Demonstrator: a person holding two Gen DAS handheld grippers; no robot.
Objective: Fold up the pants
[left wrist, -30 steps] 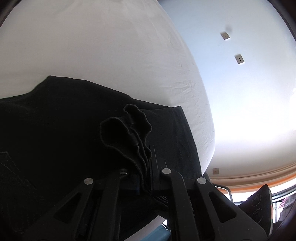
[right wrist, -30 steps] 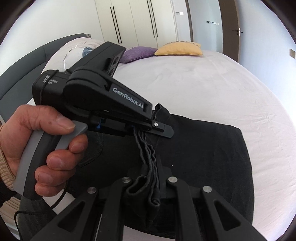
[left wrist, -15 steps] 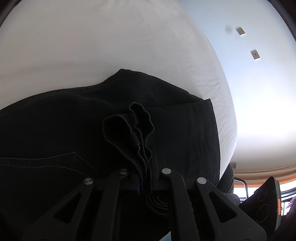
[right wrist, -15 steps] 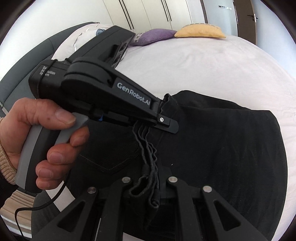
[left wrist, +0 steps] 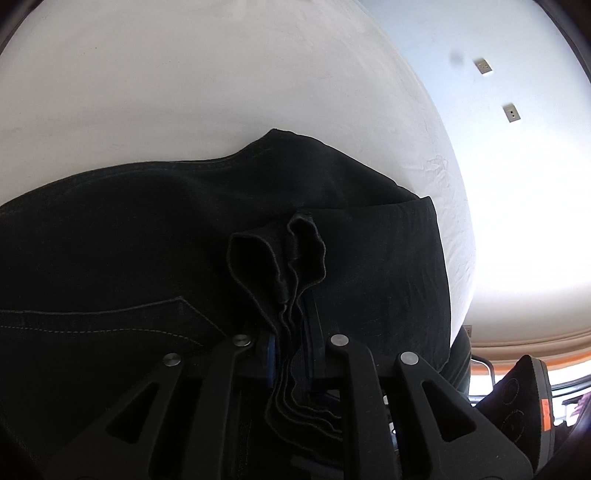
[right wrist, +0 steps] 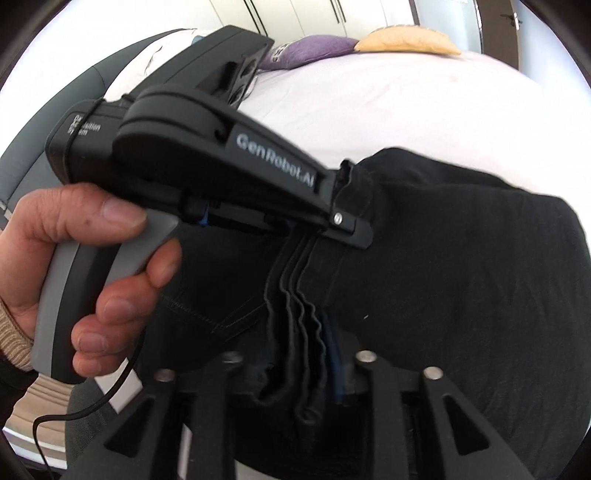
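The black pants (left wrist: 147, 240) lie on the white bed (left wrist: 184, 81), folded over on themselves. My left gripper (left wrist: 290, 332) is shut on a bunched stack of hem layers (left wrist: 291, 258). In the right wrist view the pants (right wrist: 461, 266) spread to the right. My right gripper (right wrist: 306, 365) is shut on the same stacked hem edges (right wrist: 299, 306). The left gripper (right wrist: 347, 225), held by a hand (right wrist: 103, 258), clamps that stack just beyond my right fingertips. A back pocket seam (left wrist: 147, 306) shows under the held layers.
A purple pillow (right wrist: 314, 48) and a yellow pillow (right wrist: 410, 40) lie at the bed's far end, with white wardrobe doors (right wrist: 314, 14) behind. A grey headboard (right wrist: 55, 122) runs along the left. The bed's edge (left wrist: 461, 258) and a wall (left wrist: 517, 147) are at the right.
Both grippers have carried the held hem stack forward over the pants. More of the pants now lies under the grippers, and the back pocket seam has come into view.
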